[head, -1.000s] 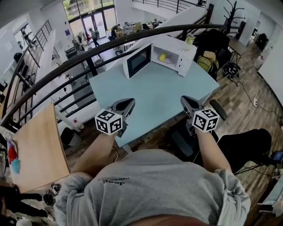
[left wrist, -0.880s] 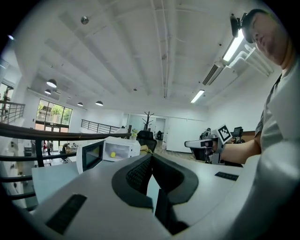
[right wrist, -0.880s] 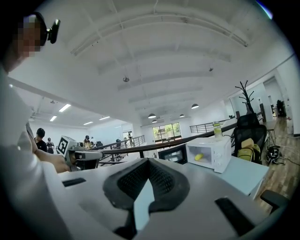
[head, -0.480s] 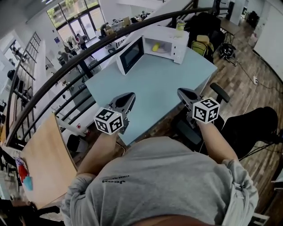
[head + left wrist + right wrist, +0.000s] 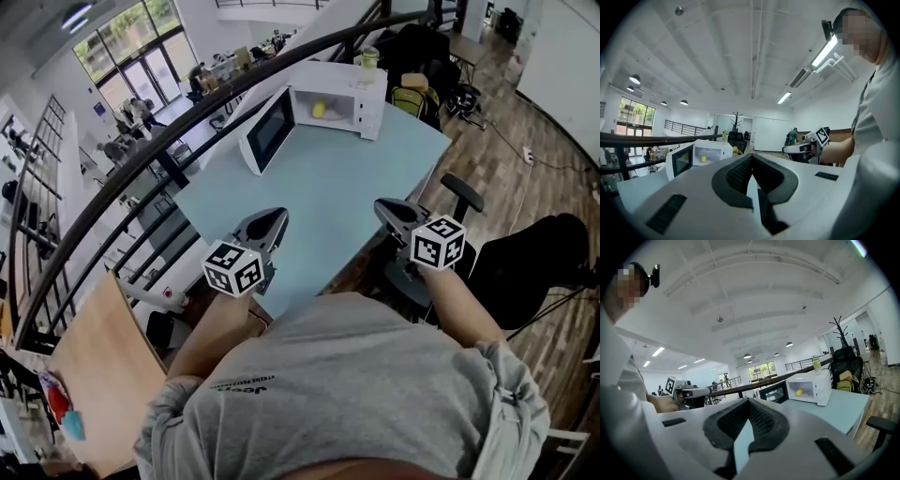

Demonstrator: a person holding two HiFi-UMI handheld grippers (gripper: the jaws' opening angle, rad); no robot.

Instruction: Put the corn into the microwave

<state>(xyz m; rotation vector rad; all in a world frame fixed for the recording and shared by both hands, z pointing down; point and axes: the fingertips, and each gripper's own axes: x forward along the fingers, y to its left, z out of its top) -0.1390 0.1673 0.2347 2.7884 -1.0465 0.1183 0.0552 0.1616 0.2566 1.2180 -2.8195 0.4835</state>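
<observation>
Open-plan office space fills my head view, with a wood floor on the right and tall windows far off at the upper left. Below me stretches a pale blue table. A black office chair stands just beside its right edge.

At the table's far end sits a white microwave, its door swung wide open to the left. A bottle stands on top of the microwave.

I hold both grippers side by side over the near edge of the table, pointing toward the microwave and well apart from it. In the left gripper view, the left gripper has its jaws pressed together with nothing between them. In the right gripper view, the right gripper is the same, jaws closed on nothing.

The corn, a small yellow cob, lies inside the microwave's open cavity.
</observation>
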